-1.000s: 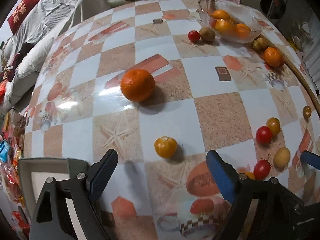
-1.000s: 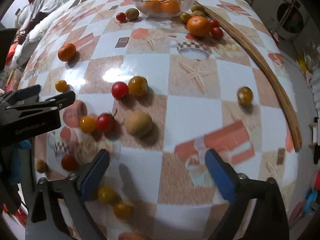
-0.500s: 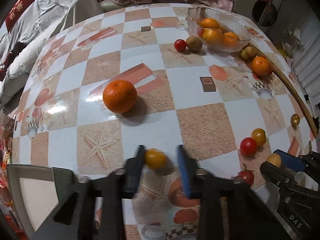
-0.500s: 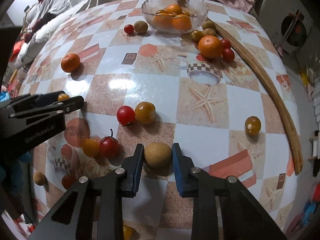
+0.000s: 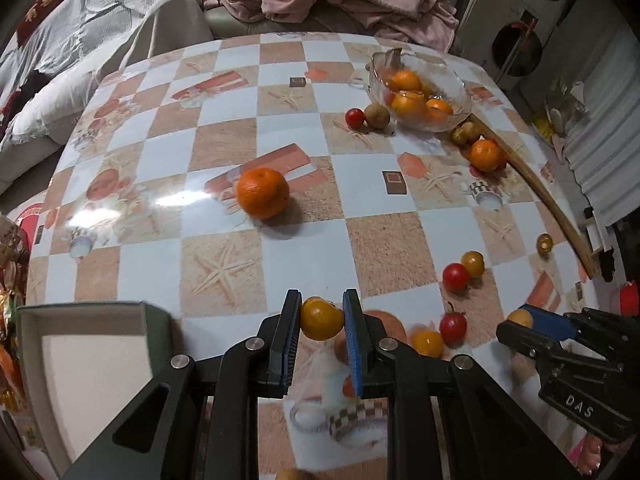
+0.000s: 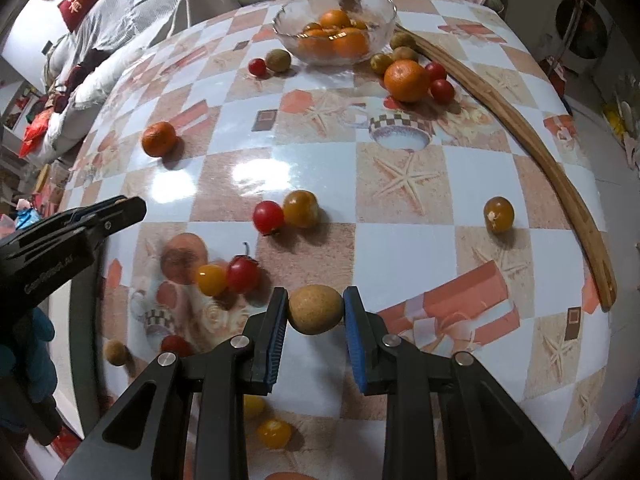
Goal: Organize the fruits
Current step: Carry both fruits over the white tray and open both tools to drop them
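Observation:
My left gripper (image 5: pixel 321 316) is shut on a small yellow-orange tomato (image 5: pixel 320 319), held above the table. My right gripper (image 6: pixel 315 310) is shut on a tan kiwi (image 6: pixel 316 309); it also shows at the right of the left wrist view (image 5: pixel 532 320). A glass bowl (image 5: pixel 456 88) with several oranges stands at the far right; it shows at the top of the right wrist view (image 6: pixel 380 12). A loose orange (image 5: pixel 263 192) lies mid-table. Red and yellow tomatoes (image 6: pixel 268 217) are scattered around both grippers.
A curved wooden stick (image 6: pixel 540 152) lies along the table's right edge. A second orange (image 6: pixel 405 75), two red tomatoes and several kiwis lie by the bowl. An open white box (image 5: pixel 88 376) sits at the table's near left. A sofa with clothes stands behind.
Both grippers closed from wide open, the left on the yellow-orange tomato and the right on the kiwi, and both have lifted their fruit off the table.

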Available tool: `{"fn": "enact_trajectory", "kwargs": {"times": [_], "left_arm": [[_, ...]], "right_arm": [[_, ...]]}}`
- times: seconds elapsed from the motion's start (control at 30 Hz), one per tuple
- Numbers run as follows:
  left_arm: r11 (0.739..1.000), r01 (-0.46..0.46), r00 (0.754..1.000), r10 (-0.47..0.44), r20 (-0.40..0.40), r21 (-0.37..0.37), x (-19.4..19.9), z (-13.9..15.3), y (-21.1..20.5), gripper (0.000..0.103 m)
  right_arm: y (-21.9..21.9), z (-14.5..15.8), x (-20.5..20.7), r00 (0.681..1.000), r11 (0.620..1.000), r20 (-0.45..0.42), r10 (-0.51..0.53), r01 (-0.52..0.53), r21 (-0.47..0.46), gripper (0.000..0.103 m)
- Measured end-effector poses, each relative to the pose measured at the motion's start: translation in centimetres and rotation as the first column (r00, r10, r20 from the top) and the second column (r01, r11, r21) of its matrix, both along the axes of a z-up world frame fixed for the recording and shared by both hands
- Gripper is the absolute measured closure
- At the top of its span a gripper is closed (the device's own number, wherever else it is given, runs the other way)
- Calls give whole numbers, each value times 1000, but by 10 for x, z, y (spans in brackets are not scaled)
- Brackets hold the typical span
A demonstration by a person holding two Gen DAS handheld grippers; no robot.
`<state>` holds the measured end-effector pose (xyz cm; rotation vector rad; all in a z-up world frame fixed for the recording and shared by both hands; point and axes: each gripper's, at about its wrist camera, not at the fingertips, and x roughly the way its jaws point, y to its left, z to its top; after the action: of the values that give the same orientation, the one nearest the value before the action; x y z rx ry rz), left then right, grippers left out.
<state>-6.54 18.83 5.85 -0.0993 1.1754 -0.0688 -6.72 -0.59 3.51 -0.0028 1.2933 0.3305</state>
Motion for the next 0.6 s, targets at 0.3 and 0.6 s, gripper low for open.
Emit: {"fn": "enact_trajectory", "kwargs": {"times": [0.3,0.6], "left_arm": [[999,-50,998,50,28,-5,-33,23,32,80],[979,-203,979,203,24,30,-77,29,102,80]], "right_arm": [[33,22,-10,998,998,15,66,-67,21,72],[117,36,-20,976,974,25,216,-218,68,72]]}}
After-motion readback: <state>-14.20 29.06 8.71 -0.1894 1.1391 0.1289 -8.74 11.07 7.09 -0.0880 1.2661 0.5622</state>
